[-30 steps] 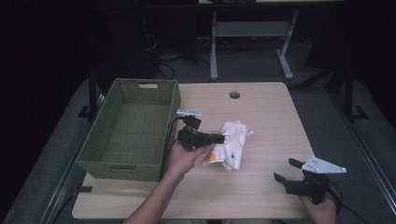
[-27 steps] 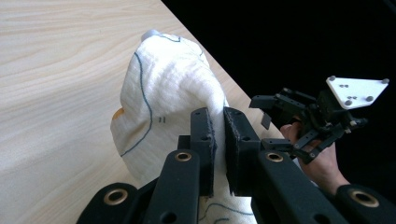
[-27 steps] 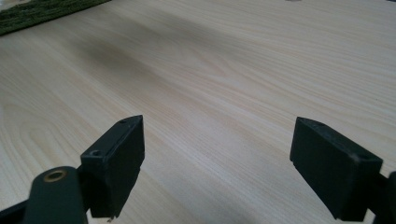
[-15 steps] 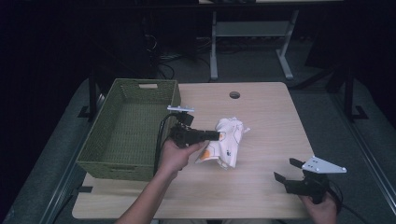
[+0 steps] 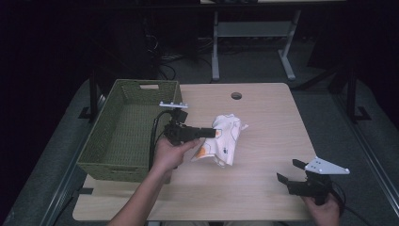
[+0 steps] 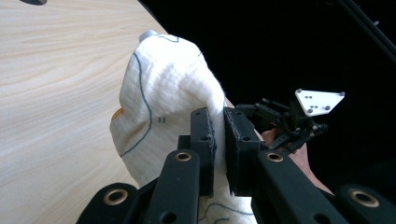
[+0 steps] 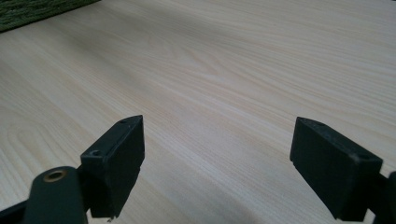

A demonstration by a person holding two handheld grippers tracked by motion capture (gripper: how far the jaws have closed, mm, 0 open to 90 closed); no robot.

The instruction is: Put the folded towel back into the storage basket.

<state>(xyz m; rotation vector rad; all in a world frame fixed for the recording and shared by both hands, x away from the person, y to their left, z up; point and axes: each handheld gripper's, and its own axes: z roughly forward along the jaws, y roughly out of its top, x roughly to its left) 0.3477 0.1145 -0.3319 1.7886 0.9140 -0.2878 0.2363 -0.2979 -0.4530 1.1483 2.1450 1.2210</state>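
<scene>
A crumpled white cloth (image 5: 222, 139) with blue lines and an orange patch hangs off the table's middle, lifted at one edge. My left gripper (image 5: 212, 133) is shut on that edge, beside the green woven basket (image 5: 123, 162). In the left gripper view the cloth (image 6: 168, 88) bunches over the jaws, and a fold is pinched between the two pads (image 6: 203, 140). My right gripper (image 5: 288, 171) rests low at the table's near right corner, open, with nothing between its fingers (image 7: 116, 154). The right gripper view looks across bare wood (image 7: 224, 79).
The basket stands at the table's left side and looks hollow inside. A round cable hole (image 5: 236, 96) sits near the far edge of the wooden table (image 5: 263, 122). Table legs and cables (image 5: 221, 42) stand in the dark behind.
My left gripper has carried the cloth up and left toward the basket. The cloth has risen off the table. The right gripper has stayed still.
</scene>
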